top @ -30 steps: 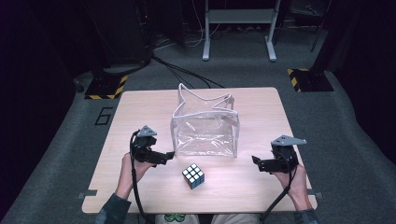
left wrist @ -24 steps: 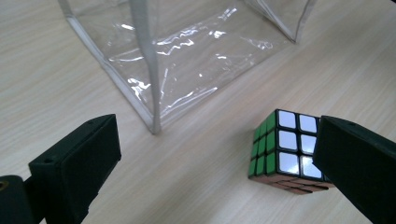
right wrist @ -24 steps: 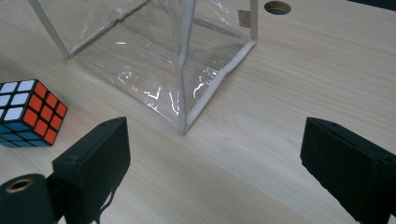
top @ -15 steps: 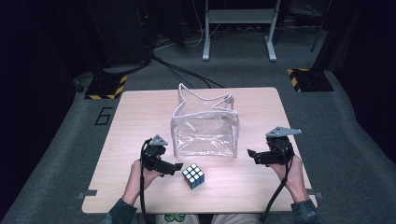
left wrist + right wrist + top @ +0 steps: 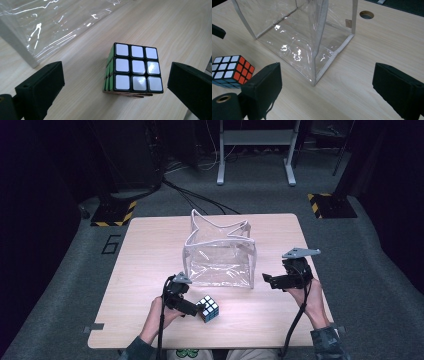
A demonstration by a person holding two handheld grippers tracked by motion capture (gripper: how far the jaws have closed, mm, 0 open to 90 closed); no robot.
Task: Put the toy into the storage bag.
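You are bracketing the cube (image 5: 133, 68) with your left gripper (image 5: 115, 86), jaws spread wide for a grasp; it is sitting between them. Your right gripper (image 5: 325, 90), also released, is waiting beside the clear bag (image 5: 312, 37) to steady it.

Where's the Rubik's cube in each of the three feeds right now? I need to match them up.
High view: Rubik's cube low centre on the table, just right of the left gripper.
Left gripper view: centre, white face up, between the wide-open jaws.
Right gripper view: far left edge, white top and orange side showing.
Shared landmark: the clear plastic bag, standing open just beyond the cube in all three.
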